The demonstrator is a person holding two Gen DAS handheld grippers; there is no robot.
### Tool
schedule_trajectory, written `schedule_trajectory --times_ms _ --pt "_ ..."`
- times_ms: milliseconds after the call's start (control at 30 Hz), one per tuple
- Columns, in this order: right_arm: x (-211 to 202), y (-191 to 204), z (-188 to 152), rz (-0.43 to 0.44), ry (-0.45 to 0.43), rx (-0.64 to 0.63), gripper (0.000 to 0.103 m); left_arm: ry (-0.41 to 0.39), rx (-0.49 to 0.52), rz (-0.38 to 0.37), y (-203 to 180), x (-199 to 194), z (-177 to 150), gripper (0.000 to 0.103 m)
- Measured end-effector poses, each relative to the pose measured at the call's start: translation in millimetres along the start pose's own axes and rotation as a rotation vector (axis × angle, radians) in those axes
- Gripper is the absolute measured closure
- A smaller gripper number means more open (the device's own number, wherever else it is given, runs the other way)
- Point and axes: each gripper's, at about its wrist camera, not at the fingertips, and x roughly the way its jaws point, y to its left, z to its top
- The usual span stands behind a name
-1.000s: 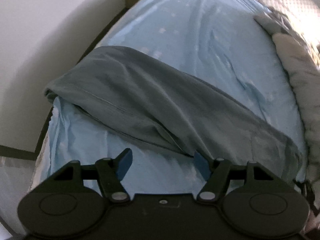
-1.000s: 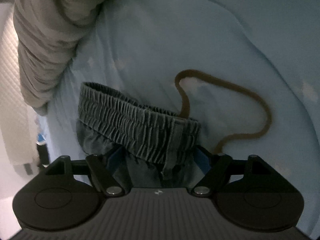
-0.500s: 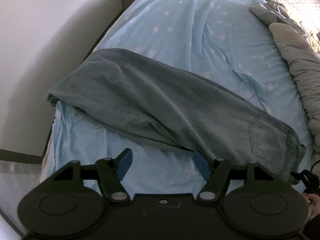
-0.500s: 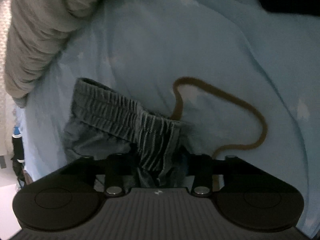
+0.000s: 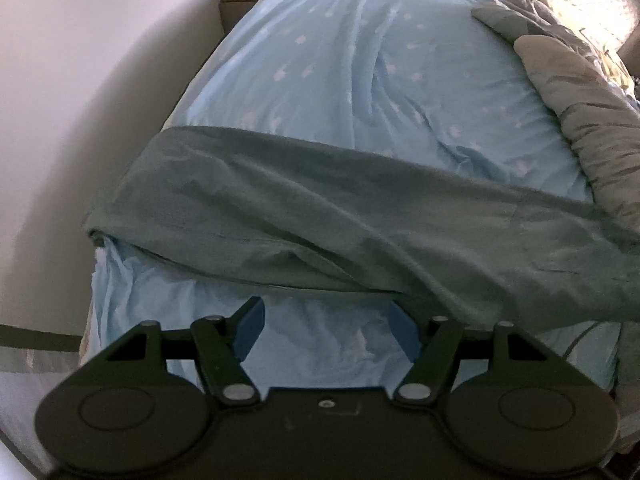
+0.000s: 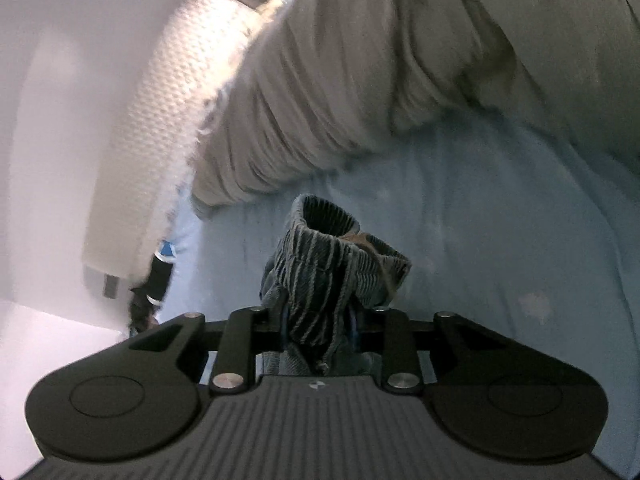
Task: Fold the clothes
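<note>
A: How should the right gripper (image 6: 318, 326) carry this step?

B: Its fingers are clamped on the elastic waistband (image 6: 338, 270) of the grey-blue trousers (image 5: 320, 220); it should lift evenly so the fabric doesn't bunch. The left gripper (image 5: 326, 326), spread wide and empty, hovers just short of the trousers' near edge

A: And the count?

B: One pair of trousers across the blue star-print sheet (image 5: 360, 60), one grey duvet (image 6: 360, 80) beyond it

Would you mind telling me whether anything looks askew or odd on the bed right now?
The trousers lie slanted across the sheet rather than flat and square, their near edge rumpled. The waistband is bunched into a lump in the shut right gripper. The left gripper is open and holds nothing. Nothing looks damaged.
</note>
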Motion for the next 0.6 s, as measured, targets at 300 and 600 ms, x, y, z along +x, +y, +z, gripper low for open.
schedule_trajectory --times_ms 300,600 --pt "27.1 -75.1 3.0 -0.182 0.082 -0.021 0.074 0.024 0.042 0.025 -12.0 9.4 1.4 0.036" --pt "15.8 -92.1 -10.4 -0.234 0.090 -0.015 0.074 0.026 0.073 0.019 -17.8 20.1 10.9 0.032"
